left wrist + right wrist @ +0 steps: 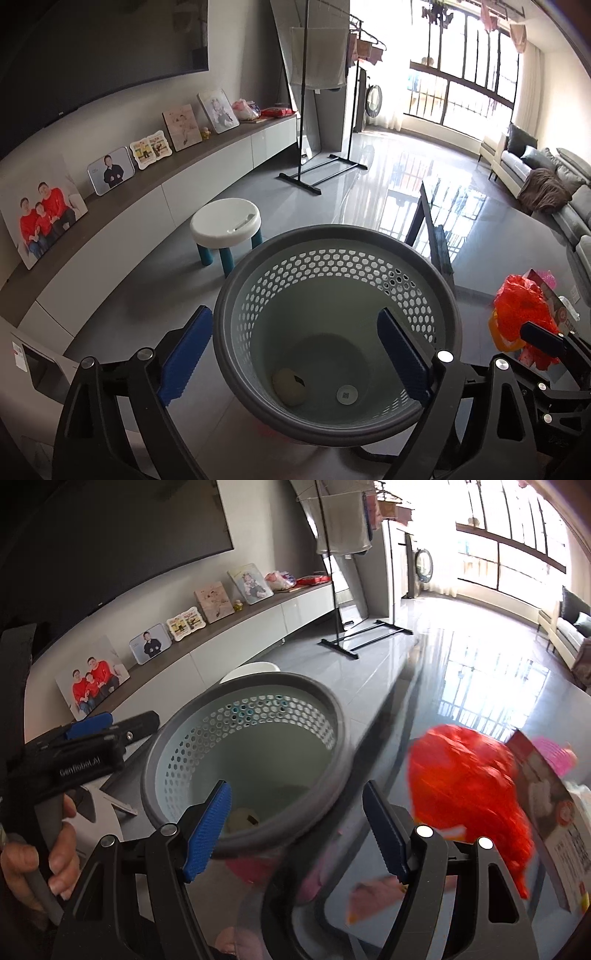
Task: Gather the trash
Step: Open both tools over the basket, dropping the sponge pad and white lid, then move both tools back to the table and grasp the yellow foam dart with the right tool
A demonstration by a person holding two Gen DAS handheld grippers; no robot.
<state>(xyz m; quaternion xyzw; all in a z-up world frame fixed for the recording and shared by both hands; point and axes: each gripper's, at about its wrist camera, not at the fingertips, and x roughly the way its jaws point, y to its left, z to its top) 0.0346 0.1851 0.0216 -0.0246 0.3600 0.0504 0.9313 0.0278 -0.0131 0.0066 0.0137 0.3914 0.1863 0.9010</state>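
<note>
A grey-rimmed perforated trash basket point(338, 240) stands on the floor beside a dark glass table point(461, 709). A pale round piece of trash point(289, 384) lies on its bottom. My left gripper point(291, 354) is open and empty, hovering over the basket's near rim. My right gripper point(295, 830) is open and empty, above the basket's rim point(280, 686) and the table edge. A crumpled red plastic bag point(469, 782) lies on the table to its right. The bag also shows in the left wrist view point(524, 306), behind the right gripper's fingertip point(543, 338).
A printed box point(550, 812) and pink item point(554, 753) lie by the red bag. A white stool point(226, 221) stands past the basket. A low TV cabinet point(147, 199) with photo frames runs along the left wall. A clothes rack point(321, 162) and sofa point(554, 177) stand farther off.
</note>
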